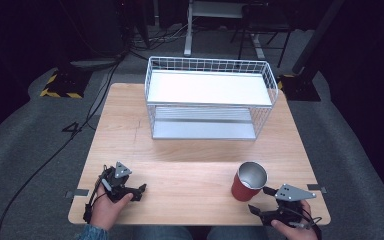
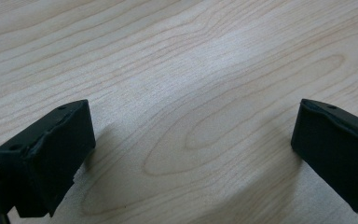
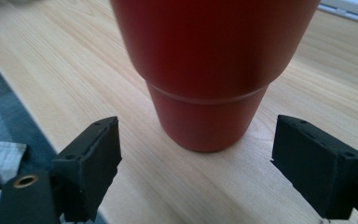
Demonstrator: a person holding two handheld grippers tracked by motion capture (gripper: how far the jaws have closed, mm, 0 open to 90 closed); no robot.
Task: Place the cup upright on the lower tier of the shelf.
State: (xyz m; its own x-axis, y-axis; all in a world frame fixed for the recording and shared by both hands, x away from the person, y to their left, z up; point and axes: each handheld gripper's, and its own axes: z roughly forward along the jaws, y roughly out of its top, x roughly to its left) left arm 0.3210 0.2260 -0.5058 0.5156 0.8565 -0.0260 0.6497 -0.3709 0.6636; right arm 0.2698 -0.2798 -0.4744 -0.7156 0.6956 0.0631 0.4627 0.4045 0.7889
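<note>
Red cup (image 1: 248,182) near table (image 1: 190,165) front edge, right gripper (image 1: 261,199) jaws spread just beside it, left gripper (image 1: 135,191) jaws spread over bare wood.

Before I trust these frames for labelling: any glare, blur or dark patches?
High view: the wire rack's white top shelf is washed out, surroundings fall to black. Left gripper view: tabletop sharp, soft shadows beside the jaws. Right gripper view: the red cup is close and slightly soft, cropped at the top.

Table (image 1: 190,170) evenly lit from overhead, surroundings near black. White shelf (image 1: 207,87) top center slightly blown out. Gripper views soft; red cup (image 3: 205,70) blurred up close.
</note>
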